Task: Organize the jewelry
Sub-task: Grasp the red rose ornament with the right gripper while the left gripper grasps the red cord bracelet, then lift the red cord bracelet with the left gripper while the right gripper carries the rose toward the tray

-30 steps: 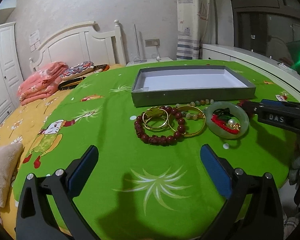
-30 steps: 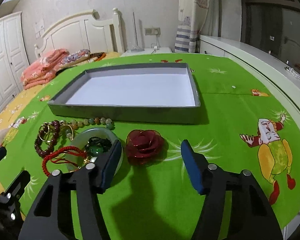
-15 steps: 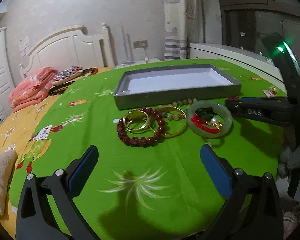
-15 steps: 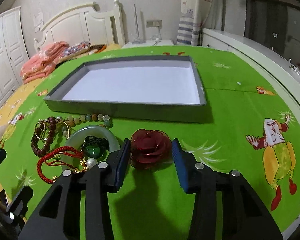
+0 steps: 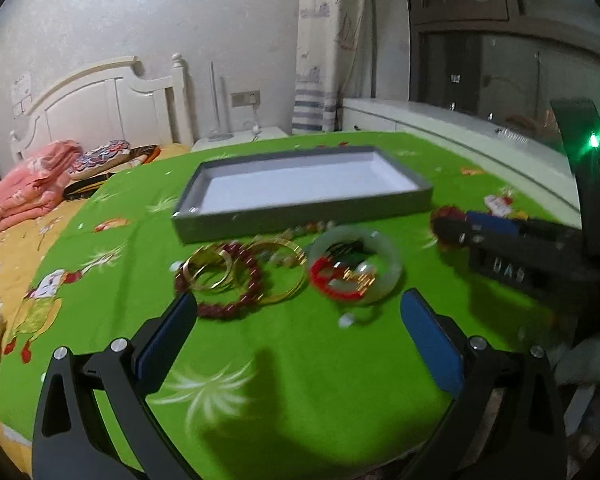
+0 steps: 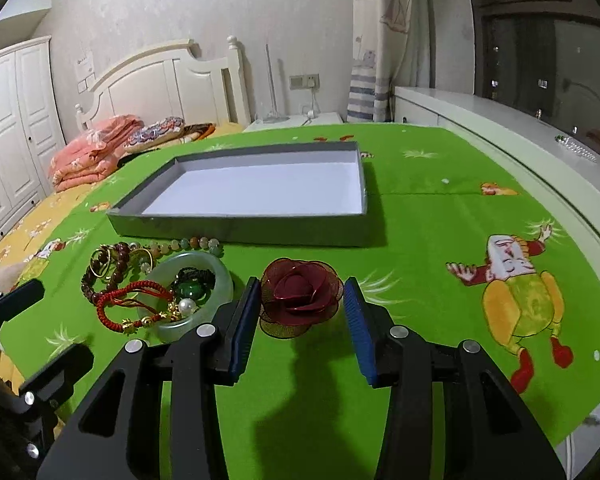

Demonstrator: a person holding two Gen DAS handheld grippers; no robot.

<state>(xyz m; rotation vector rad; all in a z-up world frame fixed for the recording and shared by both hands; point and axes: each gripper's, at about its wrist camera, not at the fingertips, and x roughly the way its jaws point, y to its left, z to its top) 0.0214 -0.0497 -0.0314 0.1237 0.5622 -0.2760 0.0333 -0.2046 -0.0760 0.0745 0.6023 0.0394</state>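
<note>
The dark red gauze rose brooch [image 6: 300, 296] sits low in the middle of the right wrist view, on the green cartoon-print cloth [image 6: 420, 208], just in front of the shallow grey tray with a white floor [image 6: 236, 230]. The right gripper [image 6: 299, 320] brackets it, with one blue pad [image 6: 242, 322] against the petals and the other at their edge, so it looks pinched lightly. The rose is probably very light and soft, its wired petals easy to crush, so a gentle hold across the outer petals, low near the base, seems best.

The left gripper [image 5: 296, 340] stands spread and empty at the bottom of the left wrist view.

Count, as far as blur allows: one rose, one tray, one pale green jade bangle [image 6: 188, 294], one red cord bracelet [image 6: 128, 306], one dark brown bead bracelet [image 6: 118, 266], one string of mixed pastel beads [image 6: 188, 243], and at least two gold bangles [image 5: 208, 272].
</note>
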